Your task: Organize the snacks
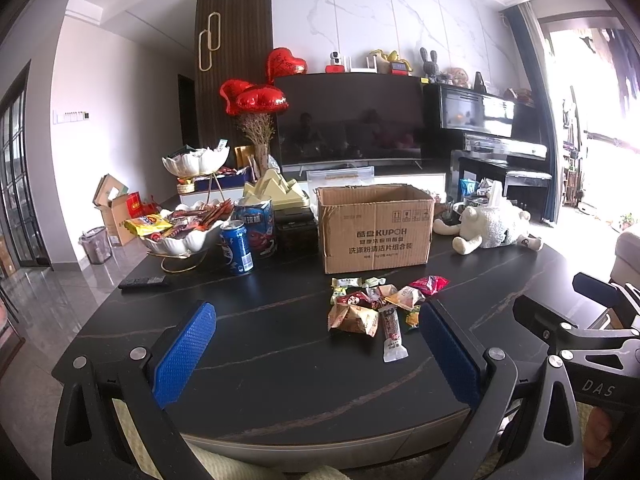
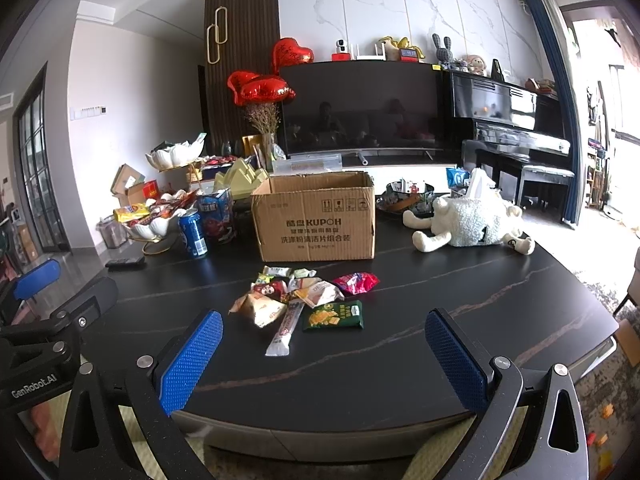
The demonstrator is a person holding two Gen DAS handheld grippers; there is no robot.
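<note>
Both my left gripper (image 1: 316, 354) and right gripper (image 2: 324, 360) gape empty; snack pile (image 2: 304, 300) lies just ahead, before the cardboard box (image 2: 316, 220).

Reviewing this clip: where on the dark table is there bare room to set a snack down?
Bare table lies right of the snack pile, between the plush sheep and the near edge. A narrower strip runs left of the pile, below the blue can. It is crowded around the cardboard box and snack bowl.

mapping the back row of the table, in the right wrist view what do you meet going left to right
remote control → white snack bowl → blue soda can → cardboard box → plush sheep
</note>
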